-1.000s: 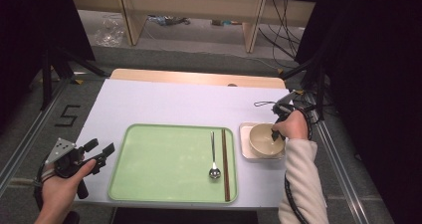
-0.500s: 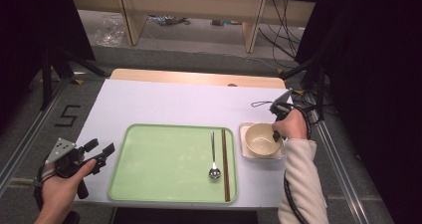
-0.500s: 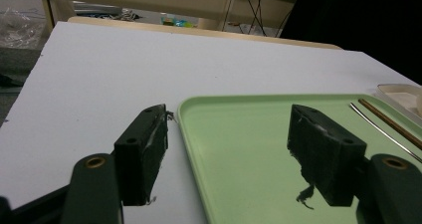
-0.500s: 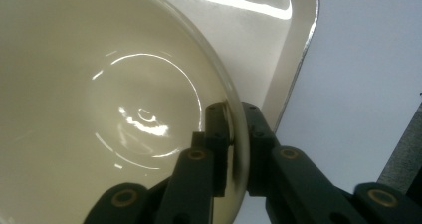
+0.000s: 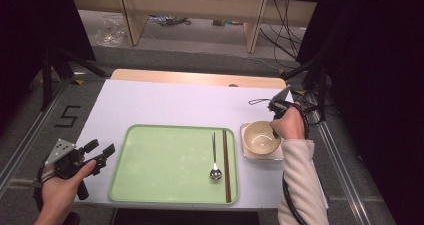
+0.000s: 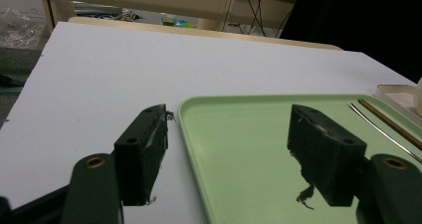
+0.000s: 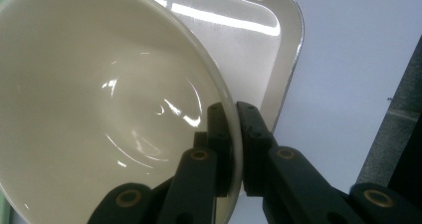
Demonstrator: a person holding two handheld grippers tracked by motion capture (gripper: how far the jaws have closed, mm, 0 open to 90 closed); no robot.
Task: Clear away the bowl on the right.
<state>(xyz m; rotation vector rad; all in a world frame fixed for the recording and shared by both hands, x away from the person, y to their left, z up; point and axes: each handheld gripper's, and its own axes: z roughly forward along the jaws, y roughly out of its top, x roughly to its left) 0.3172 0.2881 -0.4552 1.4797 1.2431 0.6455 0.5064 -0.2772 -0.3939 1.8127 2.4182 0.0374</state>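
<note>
High view: we see the right gripper (image 5: 274, 130) clamped on the rim of the bowl (image 5: 261, 137), over the square plate (image 5: 247, 152) right of the tray (image 5: 165, 162). Left gripper view: our left gripper (image 6: 226, 134) gapes, empty, astride the tray edge. Right gripper view: jaws, having just closed, pinch the bowl wall (image 7: 99, 99).

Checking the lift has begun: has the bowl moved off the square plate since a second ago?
Yes. The bowl, pinched at its rim by the right gripper, now sits tilted, shifted slightly toward the tray over the square plate.
</note>
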